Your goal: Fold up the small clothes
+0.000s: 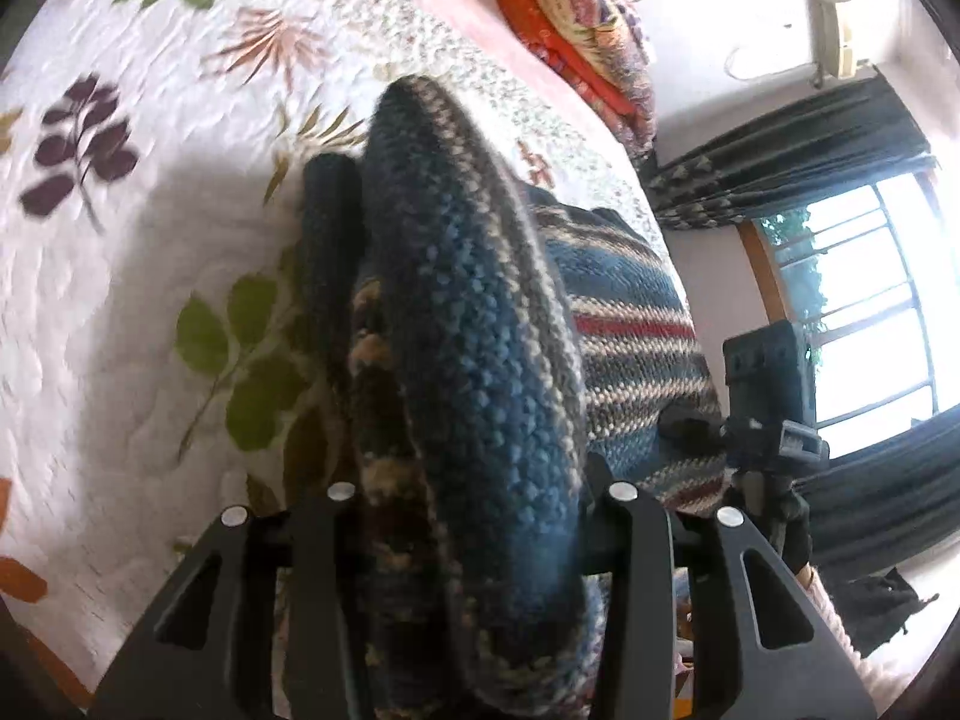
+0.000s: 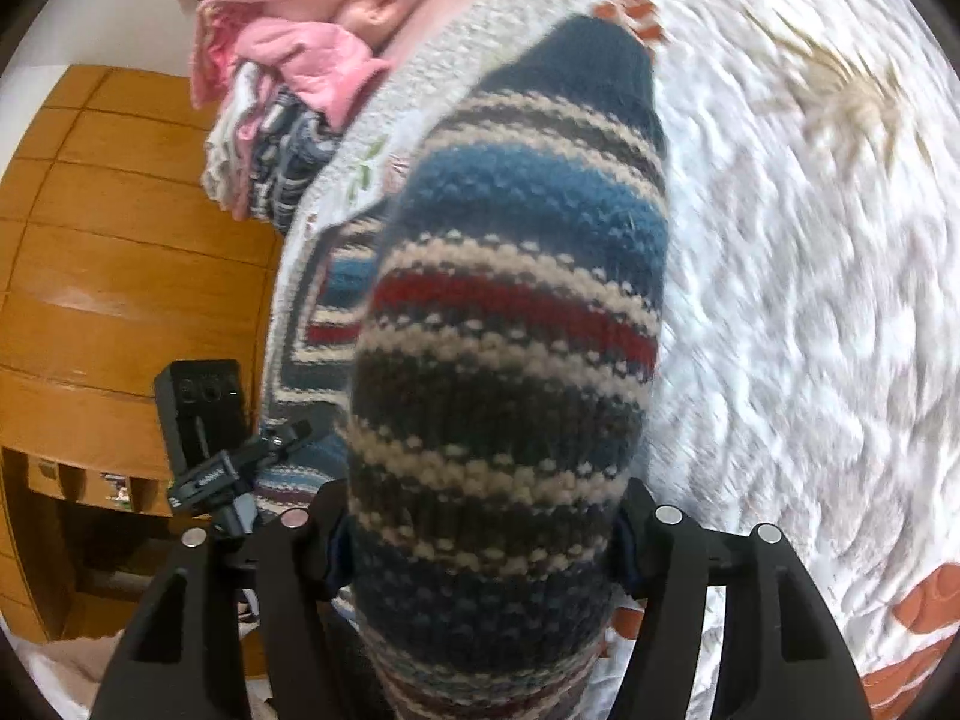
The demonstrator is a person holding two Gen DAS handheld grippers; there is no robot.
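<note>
Both the left gripper (image 1: 456,276) and right gripper (image 2: 480,396) are clamped on the striped sweater (image 2: 510,324) above the bed (image 2: 810,300), its fold apparently underway, not yet laid flat.

Blown-out window (image 1: 870,300) glare, motion-blurred bedspread (image 2: 810,270), strong fisheye edge warping.

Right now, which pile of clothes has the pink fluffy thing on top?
The folded pile beside the wooden wardrobe; the other pile is orange and patterned.

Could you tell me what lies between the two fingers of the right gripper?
A fold of the striped knit fills the gap of the right gripper, seen in the right wrist view; the left gripper holds another fold of it.
</note>
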